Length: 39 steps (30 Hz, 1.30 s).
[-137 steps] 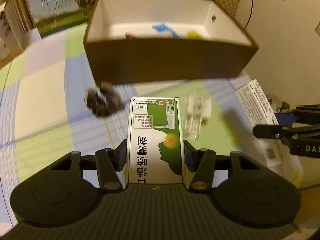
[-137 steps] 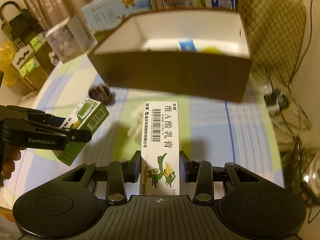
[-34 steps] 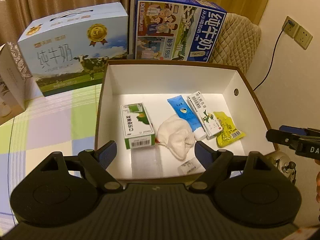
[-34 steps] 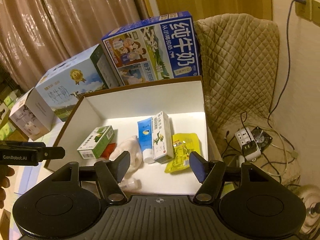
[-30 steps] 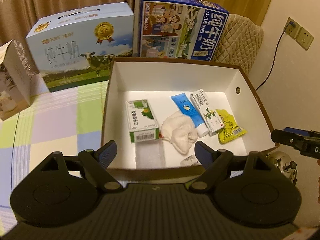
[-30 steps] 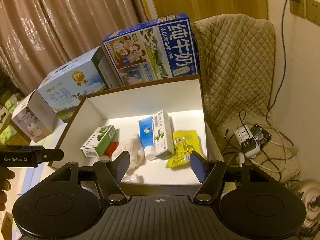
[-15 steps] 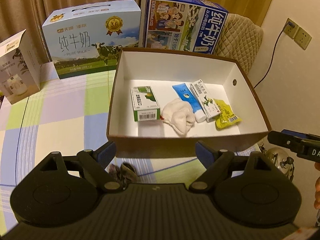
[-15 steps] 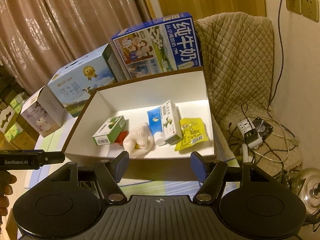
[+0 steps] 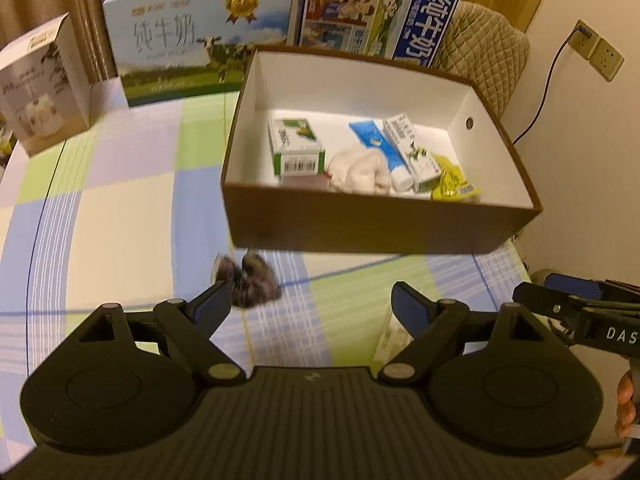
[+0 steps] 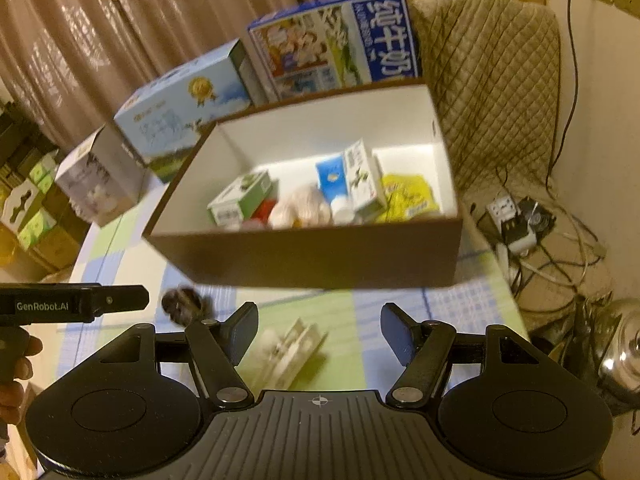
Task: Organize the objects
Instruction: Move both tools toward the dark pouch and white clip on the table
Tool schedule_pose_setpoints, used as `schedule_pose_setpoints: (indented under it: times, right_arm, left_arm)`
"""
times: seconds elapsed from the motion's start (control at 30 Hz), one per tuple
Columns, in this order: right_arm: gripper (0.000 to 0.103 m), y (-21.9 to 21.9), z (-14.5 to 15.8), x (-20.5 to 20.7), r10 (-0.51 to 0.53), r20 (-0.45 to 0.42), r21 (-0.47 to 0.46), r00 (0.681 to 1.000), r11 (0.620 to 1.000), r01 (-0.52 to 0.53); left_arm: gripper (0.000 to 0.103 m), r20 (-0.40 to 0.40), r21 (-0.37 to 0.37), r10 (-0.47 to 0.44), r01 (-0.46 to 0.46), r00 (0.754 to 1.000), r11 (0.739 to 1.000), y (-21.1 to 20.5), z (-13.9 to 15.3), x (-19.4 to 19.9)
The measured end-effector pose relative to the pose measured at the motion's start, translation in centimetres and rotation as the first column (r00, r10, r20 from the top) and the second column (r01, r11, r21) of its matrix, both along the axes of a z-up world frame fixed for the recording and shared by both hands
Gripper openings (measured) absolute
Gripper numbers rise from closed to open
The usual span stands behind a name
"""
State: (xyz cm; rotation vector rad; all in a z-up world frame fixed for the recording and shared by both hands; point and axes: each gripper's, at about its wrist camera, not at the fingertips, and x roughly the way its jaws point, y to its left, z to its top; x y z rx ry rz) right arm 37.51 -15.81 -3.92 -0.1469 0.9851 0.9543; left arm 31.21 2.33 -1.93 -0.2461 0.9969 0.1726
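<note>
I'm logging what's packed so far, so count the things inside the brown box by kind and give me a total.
Cartons: 2, green and white.
Tubes: 1, blue.
Cloths: 1, white.
Sachets: 1, yellow.
Red item, mostly hidden: 1.
Total: 6 in the box.

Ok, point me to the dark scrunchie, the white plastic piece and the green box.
dark scrunchie (image 9: 250, 283), left wrist view, on its bunched fabric.
white plastic piece (image 10: 290, 350), right wrist view, on its ribbed middle.
green box (image 9: 295, 146), left wrist view, on its top face.
</note>
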Motion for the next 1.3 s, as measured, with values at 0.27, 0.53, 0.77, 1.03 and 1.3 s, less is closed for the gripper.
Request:
schedule_pose_setpoints:
  times: [0.27, 0.53, 0.77, 1.03, 1.3]
  right_arm:
    - [0.065, -0.7, -1.4, -2.6, 0.022, -0.034, -0.041, 0.999, 0.999, -0.023]
    - [0.065, -0.8, -2.4, -4.7, 0.048, -0.058, -0.075, 0.997, 0.996, -0.053]
    - [0.065, -0.7, -3.1, -5.9, 0.064, -0.077, -0.099, 0.995, 0.992, -0.071]
    - [0.065, -0.2, -4.3, -6.9, 0.073, -0.104, -0.136, 0.992, 0.987, -0.087]
    - [0.065, 0.5, -5.1, -7.0, 0.054, -0.111, -0.165, 0.992, 0.984, -0.072]
  left_arm:
    - [0.084, -0.042, -0.016, 0.034, -0.035, 0.999, 0.999, 0.6, -1.3, -3.1]
    - [0.084, -0.069, -0.033, 0.042, -0.044, 0.997, 0.998, 0.9, -2.4, -5.3]
    - [0.087, -0.097, -0.045, 0.033, -0.037, 0.995, 0.998, 0.8, -3.2, -6.4]
    - [0.089, -0.134, -0.039, 0.016, -0.021, 0.991, 0.999, 0.5, -4.4, -7.0]
    - [0.096, -0.121, 0.02, -0.007, 0.01, 0.993, 1.0, 0.3, -4.3, -7.2]
